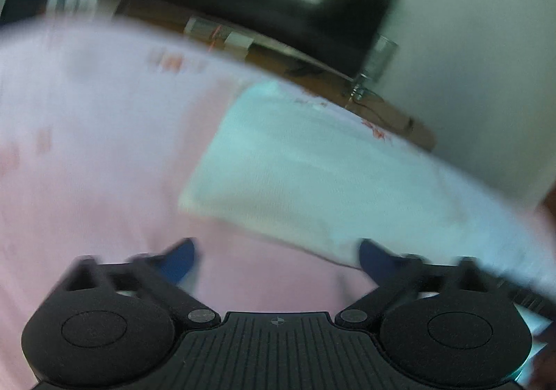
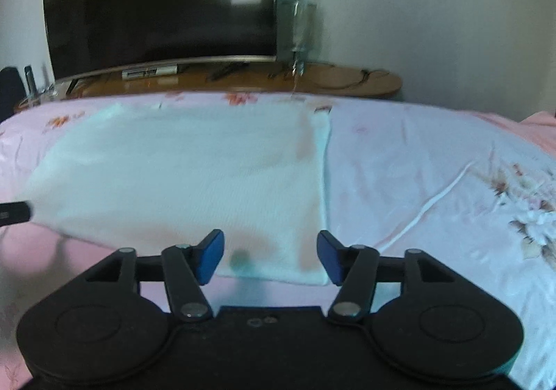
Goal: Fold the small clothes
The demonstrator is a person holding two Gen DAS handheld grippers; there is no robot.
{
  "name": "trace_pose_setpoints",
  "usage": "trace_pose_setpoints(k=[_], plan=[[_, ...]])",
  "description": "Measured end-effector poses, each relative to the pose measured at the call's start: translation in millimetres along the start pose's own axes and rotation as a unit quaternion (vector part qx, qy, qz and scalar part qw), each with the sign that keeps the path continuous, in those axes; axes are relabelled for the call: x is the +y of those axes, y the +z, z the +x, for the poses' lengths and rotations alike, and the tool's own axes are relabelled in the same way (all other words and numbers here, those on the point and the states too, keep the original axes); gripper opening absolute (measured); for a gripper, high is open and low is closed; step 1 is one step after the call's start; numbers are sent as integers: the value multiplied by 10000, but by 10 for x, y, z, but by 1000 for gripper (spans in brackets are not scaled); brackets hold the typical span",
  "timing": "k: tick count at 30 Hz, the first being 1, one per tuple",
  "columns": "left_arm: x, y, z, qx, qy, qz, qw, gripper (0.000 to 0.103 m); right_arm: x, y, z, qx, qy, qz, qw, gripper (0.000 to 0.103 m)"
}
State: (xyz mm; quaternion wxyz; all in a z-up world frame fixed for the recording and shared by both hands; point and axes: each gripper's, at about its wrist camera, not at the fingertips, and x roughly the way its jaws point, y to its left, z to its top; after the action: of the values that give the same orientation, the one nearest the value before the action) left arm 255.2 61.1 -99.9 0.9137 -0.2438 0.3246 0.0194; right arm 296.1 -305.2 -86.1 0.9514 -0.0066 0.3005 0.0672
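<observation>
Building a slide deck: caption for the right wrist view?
Open right gripper poised above near edge of folded white garment on pink floral bedsheet.

Large dark television [image 2: 160, 4] on a wooden stand [image 2: 243, 77], pale grey wall [image 2: 434, 15], pink floral bedsheet [image 2: 434, 164]

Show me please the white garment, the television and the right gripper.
white garment [image 2: 180, 181]: right wrist view, middle of the cloth.
television [image 2: 156, 4]: right wrist view, dark screen.
right gripper [image 2: 270, 256]: right wrist view, midway between fingertips.

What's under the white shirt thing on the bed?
The white folded garment lies on a pink flowery bedsheet, which shows all around it. What lies right beneath its middle is covered, so nobody can tell. Both tongs are open and hold nothing.
</observation>
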Motion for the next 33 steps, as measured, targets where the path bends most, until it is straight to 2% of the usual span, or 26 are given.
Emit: trace_pose_setpoints(k=[2, 4, 5, 7, 11, 12, 13, 15, 19, 25, 28, 30, 33], plan=[[254, -8, 57, -46, -295, -1033, 9942, 63, 9, 10, -25, -68, 109, 62, 9999, 59], [442, 17, 135, -106, -563, -1841, 9812, 63, 46, 25, -41, -60, 169, 64, 9998, 59], [519, 40, 192, -118, -698, -2178, 9734, 63, 71, 42, -41, -74, 218, 48, 9997, 59], [584, 82, 286, -164, -832, -2499, 9645, 63, 121, 84, -37, -146, 334, 49, 9993, 59], [552, 109, 430, -424, -847, -2670, 9590, 63, 215, 185, 40, -205, 617, 141, 9978, 57], [516, 113, 455, -493, -809, -2675, 9589, 63, 238, 215, 79, -201, 743, 170, 9969, 48], [487, 121, 483, -551, -767, -2671, 9590, 63, 260, 243, 120, -189, 913, 214, 9954, 27], [420, 131, 550, -672, -712, -2693, 9581, 63, 302, 304, 232, -90, 1157, 289, 9928, 7], [391, 224, 705, -868, -716, -2816, 9529, 63, 411, 376, 431, -12, 1343, 346, 9903, 9], [326, 306, 860, -1055, -752, -2661, 9552, 63, 510, 438, 791, 142, 1533, 586, 9863, 5], [306, 359, 962, -941, -645, -2570, 9596, 50, 538, 478, 938, 110, 1646, 685, 9839, 5], [334, 343, 941, -948, -686, -2626, 9578, 47, 554, 490, 1005, 101, 1660, 695, 9836, 5], [302, 231, 819, -1079, -600, -2478, 9609, 46, 543, 466, 1030, 80, 1650, 728, 9836, 5]])
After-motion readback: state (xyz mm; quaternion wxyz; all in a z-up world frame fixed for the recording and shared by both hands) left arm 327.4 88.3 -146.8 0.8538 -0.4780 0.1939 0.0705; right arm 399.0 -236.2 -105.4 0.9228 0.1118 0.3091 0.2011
